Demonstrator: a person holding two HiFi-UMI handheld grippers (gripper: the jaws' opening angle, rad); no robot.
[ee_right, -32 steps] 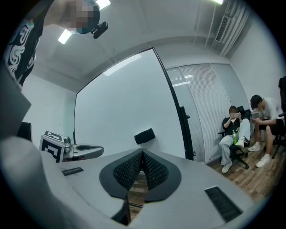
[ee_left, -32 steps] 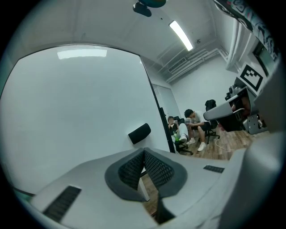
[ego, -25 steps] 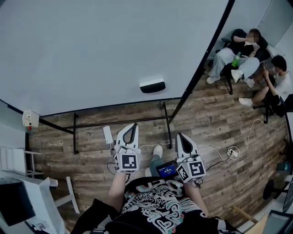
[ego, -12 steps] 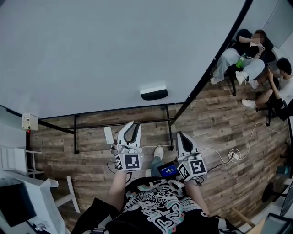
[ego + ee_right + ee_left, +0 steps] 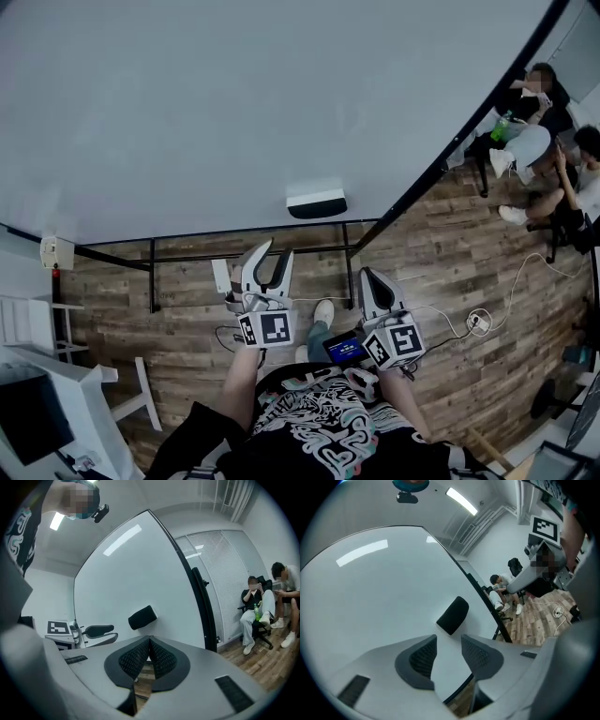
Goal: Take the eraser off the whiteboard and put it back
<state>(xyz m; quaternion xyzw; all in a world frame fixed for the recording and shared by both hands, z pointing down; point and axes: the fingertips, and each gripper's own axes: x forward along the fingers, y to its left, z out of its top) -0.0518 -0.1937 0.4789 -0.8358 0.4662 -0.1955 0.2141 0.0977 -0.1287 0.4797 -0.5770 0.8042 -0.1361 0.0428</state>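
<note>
A black eraser with a white back [image 5: 316,202] clings to the big whiteboard [image 5: 234,103] near its lower edge. It shows in the left gripper view as a dark block [image 5: 453,615] just beyond the jaws, and in the right gripper view [image 5: 142,617] too. My left gripper [image 5: 270,263] points at the board below and left of the eraser; its jaws are opening with nothing between them. My right gripper [image 5: 372,290] is shut and empty, lower and to the right of the eraser.
The whiteboard stands on a black metal frame [image 5: 342,253] over a wooden floor [image 5: 441,253]. Two seated people [image 5: 553,141] are at the far right. A cable and power strip [image 5: 480,319] lie on the floor at right. White furniture [image 5: 56,394] stands at lower left.
Both grippers have moved toward the whiteboard. The left gripper's jaws, shut a second ago, have parted. The right gripper stays shut.
</note>
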